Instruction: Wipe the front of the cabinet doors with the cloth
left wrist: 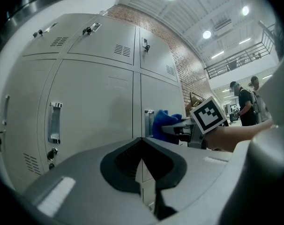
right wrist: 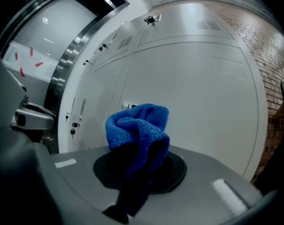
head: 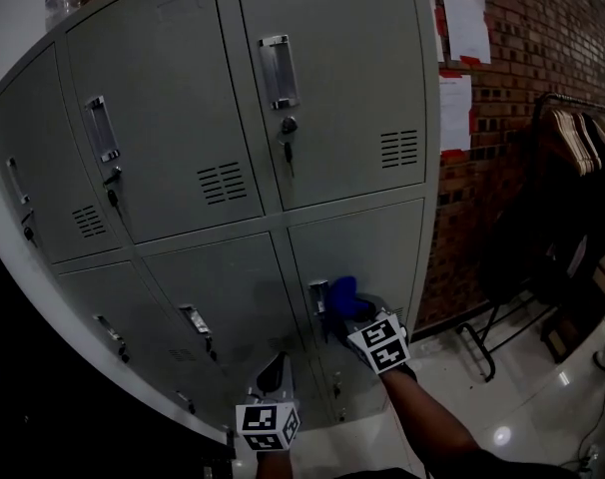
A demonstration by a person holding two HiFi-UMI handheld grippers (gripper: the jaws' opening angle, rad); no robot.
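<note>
Cloth [head: 342,292] clamped in outstretched right claw [head: 348,313] seemingly touches lower door [head: 374,245]; left claw [head: 273,375] hangs clenched, empty.

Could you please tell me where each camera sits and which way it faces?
Head view: on the person's head, facing steeply down the grey metal cabinet doors; left gripper, right gripper, right forearm show.
Left gripper view: on the left gripper, facing the lower doors past its shut empty jaws; right gripper shows.
Right gripper view: on the right gripper, facing the doors past jaws clamped on the blue knitted cloth.
Shared: all three show cloth and doors.
</note>
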